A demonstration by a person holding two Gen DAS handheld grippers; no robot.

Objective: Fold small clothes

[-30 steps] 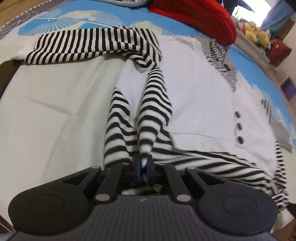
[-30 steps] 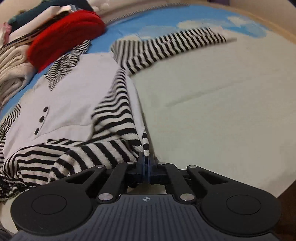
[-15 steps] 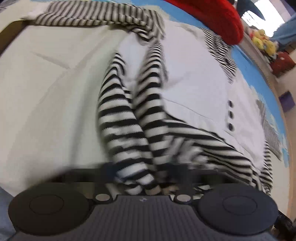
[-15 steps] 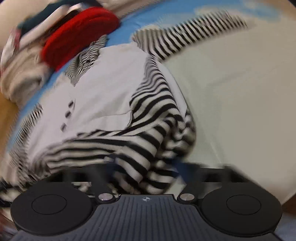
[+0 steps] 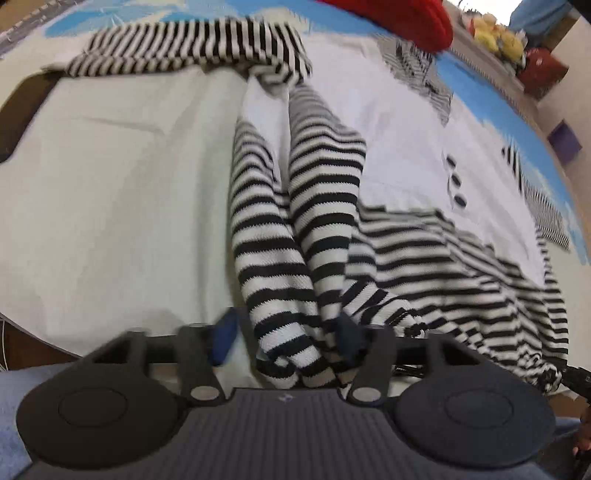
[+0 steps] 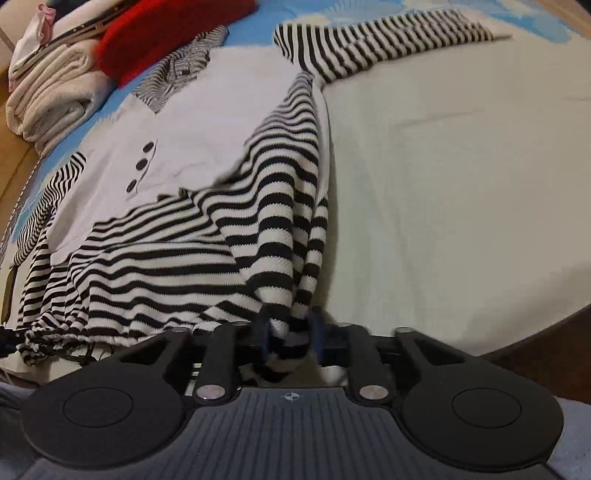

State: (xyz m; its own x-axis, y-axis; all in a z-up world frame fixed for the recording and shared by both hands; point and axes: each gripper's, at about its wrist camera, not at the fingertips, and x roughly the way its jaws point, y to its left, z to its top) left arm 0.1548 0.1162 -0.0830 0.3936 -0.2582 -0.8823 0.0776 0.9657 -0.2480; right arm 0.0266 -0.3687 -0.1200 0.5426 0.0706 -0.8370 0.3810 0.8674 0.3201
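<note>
A small white top [image 5: 399,147] with black-and-white striped sleeves and hem and three dark buttons [image 5: 456,181] lies on the pale sheet [image 5: 110,203]. A folded striped part [image 5: 295,229] runs down to my left gripper [image 5: 286,336]. Its jaws are opening wide, and the striped cuff end lies loose between the blue pads. In the right wrist view the same top [image 6: 207,110] has its striped fold [image 6: 280,221] hanging into my right gripper [image 6: 290,328]. Those jaws are opening too, with the fabric bunched between them. The other sleeve [image 6: 384,40] stretches away at the top.
A red garment [image 6: 166,29] and a stack of folded cream cloths [image 6: 55,85] sit at the far side. Yellow soft toys [image 5: 495,29] and a purple box [image 5: 561,140] lie beyond the blue patterned sheet. The dark wooden edge [image 6: 535,350] is close on the right.
Both grippers were shut on the striped fabric a second ago and now stand apart. The striped fold has been drawn closer to both cameras and bunched up.
</note>
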